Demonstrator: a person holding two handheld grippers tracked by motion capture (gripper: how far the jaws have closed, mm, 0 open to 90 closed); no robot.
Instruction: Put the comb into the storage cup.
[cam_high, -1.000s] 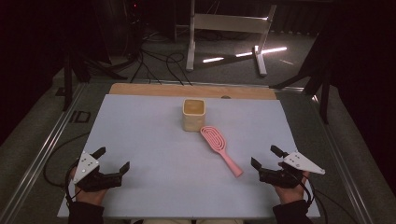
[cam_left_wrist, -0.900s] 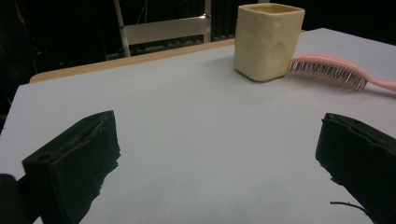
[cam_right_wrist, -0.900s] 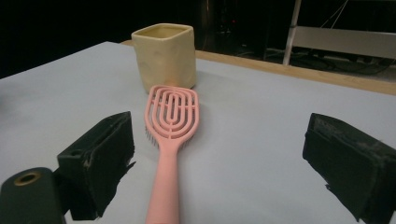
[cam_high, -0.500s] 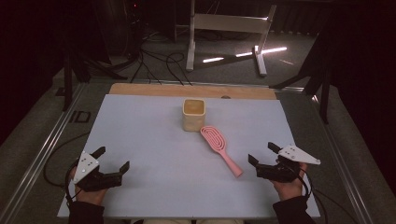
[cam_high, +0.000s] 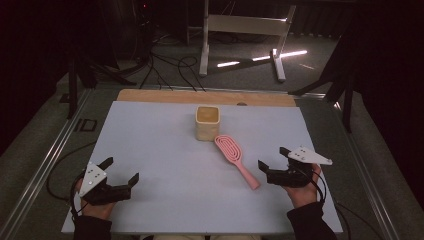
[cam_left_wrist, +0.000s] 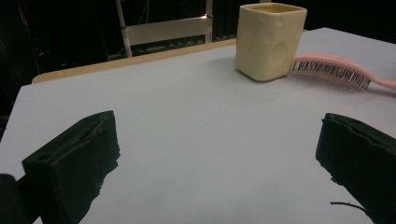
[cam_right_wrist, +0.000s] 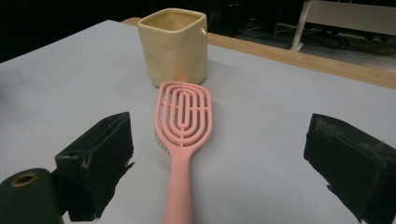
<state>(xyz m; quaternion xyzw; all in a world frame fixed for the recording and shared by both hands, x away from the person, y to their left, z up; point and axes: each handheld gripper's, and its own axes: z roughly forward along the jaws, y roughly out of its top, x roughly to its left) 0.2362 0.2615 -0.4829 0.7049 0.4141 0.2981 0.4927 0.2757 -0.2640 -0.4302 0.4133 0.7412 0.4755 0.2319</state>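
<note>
A pink hairbrush (cam_high: 231, 151) lies flat on the pale table sheet (cam_high: 150, 145), its head toward a cream square cup (cam_high: 207, 122) that stands upright just behind it. My right gripper (cam_high: 271, 157) is open, low at the front right, just right of the handle's end. In the right gripper view the brush (cam_right_wrist: 184, 116) lies between the open jaws of the gripper (cam_right_wrist: 222, 123), untouched, with the cup (cam_right_wrist: 175, 46) beyond. My left gripper (cam_high: 121, 170) is open at the front left, holding nothing. The left gripper view shows the cup (cam_left_wrist: 270, 39) and brush (cam_left_wrist: 336, 72) far ahead, to the right.
A wooden strip (cam_high: 165, 96) runs along the table's far edge. Metal rails (cam_high: 55, 150) flank both sides. On the dark floor beyond are cables and a white stand (cam_high: 240, 25).
My right gripper has moved left toward the brush handle's end. The left gripper, brush and cup have stayed in place.
</note>
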